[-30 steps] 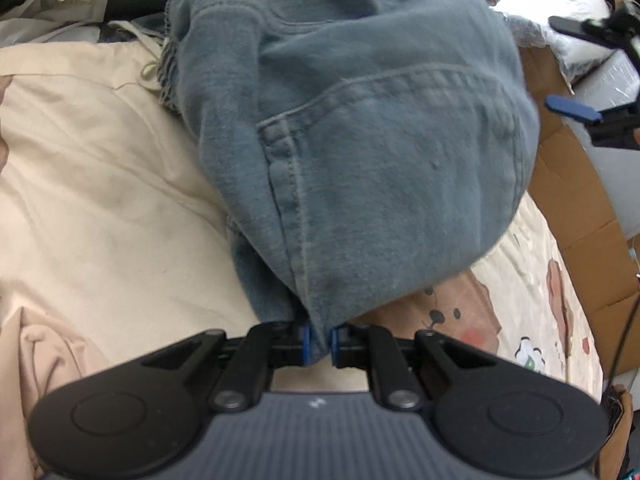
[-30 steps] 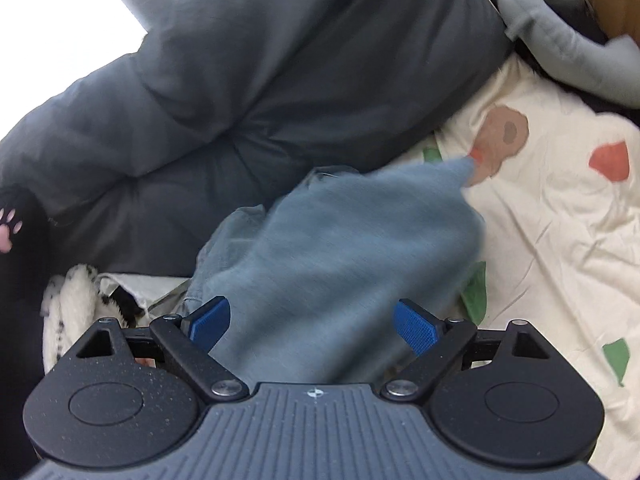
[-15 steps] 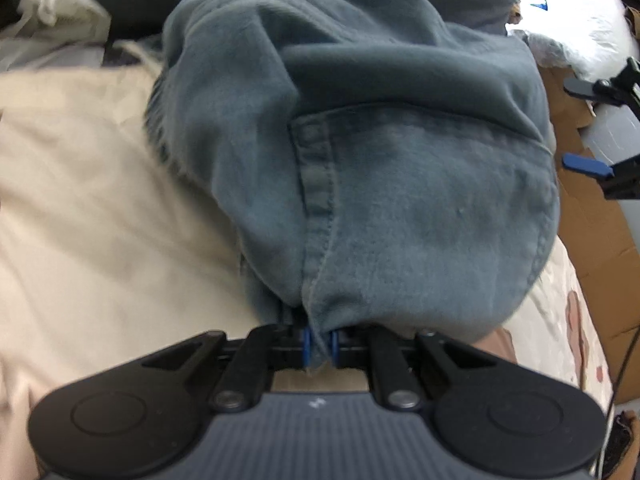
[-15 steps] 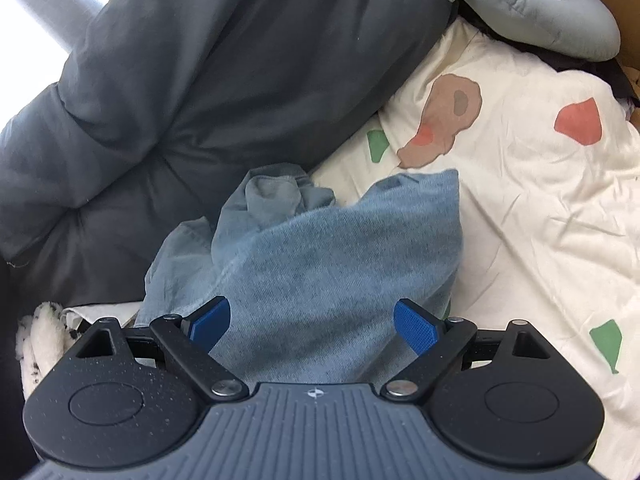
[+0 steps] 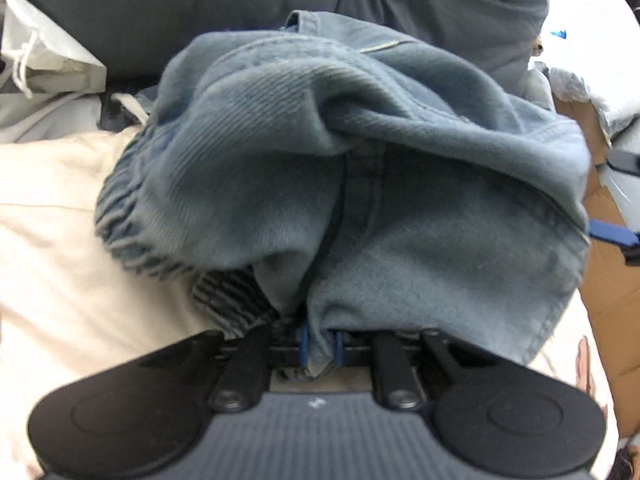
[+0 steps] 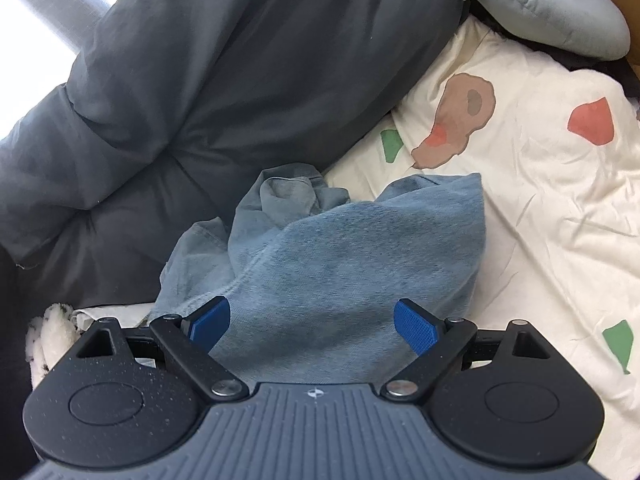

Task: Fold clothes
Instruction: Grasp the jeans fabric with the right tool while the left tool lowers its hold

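Note:
A pair of light blue jeans [image 5: 360, 184] fills the left wrist view, bunched and folded over on itself. My left gripper [image 5: 320, 346] is shut on a seam edge of the denim right at its blue pads. In the right wrist view the same jeans [image 6: 344, 280] lie heaped on the bed against a grey duvet. My right gripper [image 6: 312, 324] hovers just above the heap with its blue fingers [image 6: 414, 326] wide open and nothing between them. The right gripper's blue tip also shows at the right edge of the left wrist view.
A dark grey duvet [image 6: 224, 80] lies behind the jeans. The cream patterned sheet [image 6: 540, 184] spreads to the right, a cream garment [image 5: 52, 240] to the left. A grey plush toy [image 6: 560, 12] lies at the back right. Cardboard [image 5: 608, 300] stands by the bed's right side.
The left gripper has carried its held edge forward, folding the jeans over toward the duvet so they bunch up. The right gripper has stayed open and drawn closer to the heap.

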A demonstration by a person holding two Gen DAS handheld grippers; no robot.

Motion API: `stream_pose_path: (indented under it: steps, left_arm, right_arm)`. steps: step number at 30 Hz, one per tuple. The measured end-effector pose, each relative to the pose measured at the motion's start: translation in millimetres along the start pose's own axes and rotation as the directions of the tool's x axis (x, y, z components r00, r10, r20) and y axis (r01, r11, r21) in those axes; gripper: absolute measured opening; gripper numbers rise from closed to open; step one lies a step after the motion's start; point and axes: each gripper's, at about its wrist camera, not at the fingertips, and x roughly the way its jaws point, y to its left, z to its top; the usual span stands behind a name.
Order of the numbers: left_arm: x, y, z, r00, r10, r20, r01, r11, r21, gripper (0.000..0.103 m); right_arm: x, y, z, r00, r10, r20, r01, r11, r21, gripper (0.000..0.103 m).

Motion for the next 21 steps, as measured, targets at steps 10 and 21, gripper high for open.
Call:
stream_pose_path:
  steps: [10, 21]
  left_arm:
    - [-38.4, -6.1, 8.0, 0.996, 0.085, -0.021, -0.084, 0.996, 0.023, 0.048]
    - [-58.3, -14.4, 60.4, 0.986, 0.143, 0.086, -0.141, 0.990, -0.023, 0.063]
  right_arm:
    - [38.1, 22.6, 18.6, 0.997, -0.057, -0.051, 0.060, 0.997, 0.052, 0.092]
    - [60.6, 19.9, 20.0, 0.976, -0.142, -0.162, 0.151, 0.987, 0.048, 0.032]
